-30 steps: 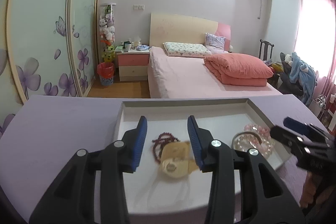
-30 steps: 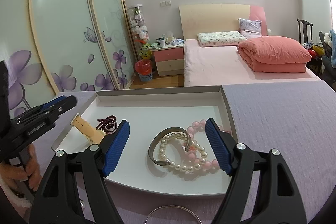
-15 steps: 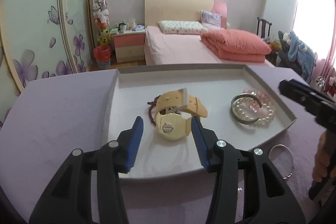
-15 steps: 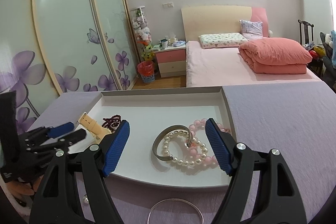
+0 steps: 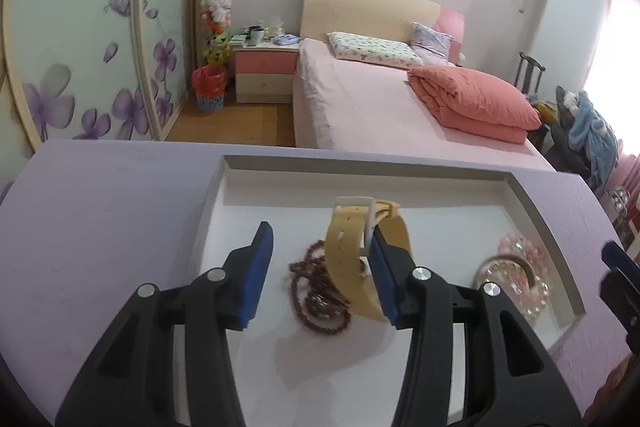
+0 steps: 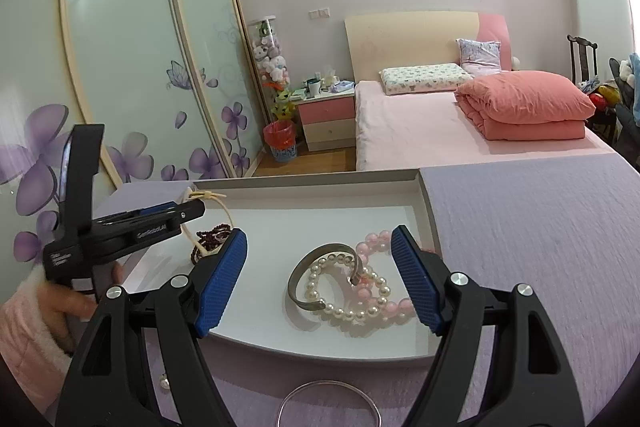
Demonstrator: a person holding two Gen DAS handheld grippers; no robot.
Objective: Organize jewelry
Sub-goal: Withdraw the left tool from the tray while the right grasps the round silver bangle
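Left claw [image 5: 318,269], jaws apart, straddles nothing. Its right pad touches the cream rubber-strapped watch [image 5: 348,259], upright near the white tray's [image 5: 520,199] left edge.

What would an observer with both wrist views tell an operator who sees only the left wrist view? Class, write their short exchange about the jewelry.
Operator: Is the right gripper holding anything?
Observer: No; its jaws stand open and press on nothing. The pearl bracelet lies in the tray ahead of them.
Operator: Is anything outside the tray?
Observer: Yes, a thin silver bangle lies on the purple cloth, just in front of the tray.
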